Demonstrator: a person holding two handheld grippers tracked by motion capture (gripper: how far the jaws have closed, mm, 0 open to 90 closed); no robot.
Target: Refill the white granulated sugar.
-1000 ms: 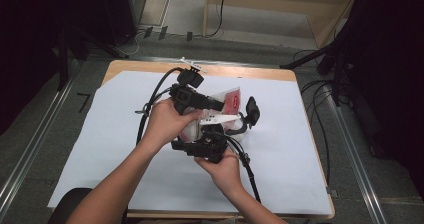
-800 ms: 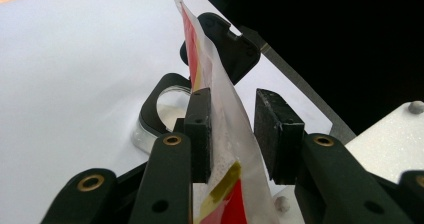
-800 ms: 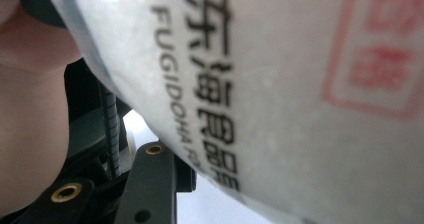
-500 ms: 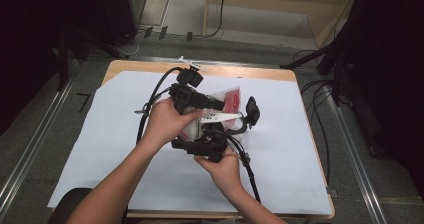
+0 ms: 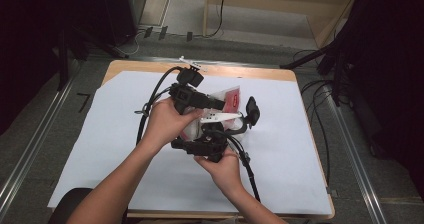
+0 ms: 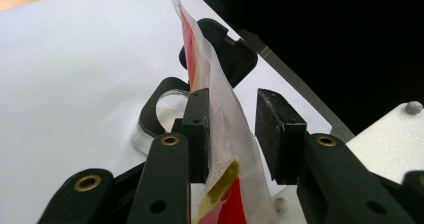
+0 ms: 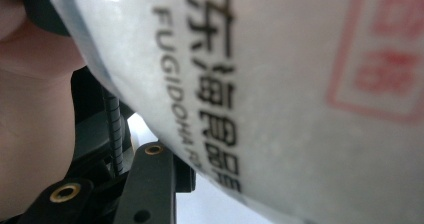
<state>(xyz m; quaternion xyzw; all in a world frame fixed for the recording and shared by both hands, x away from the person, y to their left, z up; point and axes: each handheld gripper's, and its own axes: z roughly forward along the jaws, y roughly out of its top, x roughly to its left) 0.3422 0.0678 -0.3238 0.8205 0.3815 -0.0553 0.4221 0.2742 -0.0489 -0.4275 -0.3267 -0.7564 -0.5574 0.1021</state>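
Note:
A clear plastic bag with red and white print is held up over the middle of the table between both hands. In the left gripper view the bag stands on edge between the jaws of my left gripper. It touches the left pad, and a gap separates it from the right pad, so this gripper is open around it. From above, the left gripper points right over the bag, and the right gripper sits just below it. Seen close in the right gripper view, the bag hides all but one finger.
A black ring-shaped holder on a clear base lies on the white paper just right of the bag. Cables trail from both grippers across the sheet. The wooden table edge lies at the back, with floor rails on both sides.

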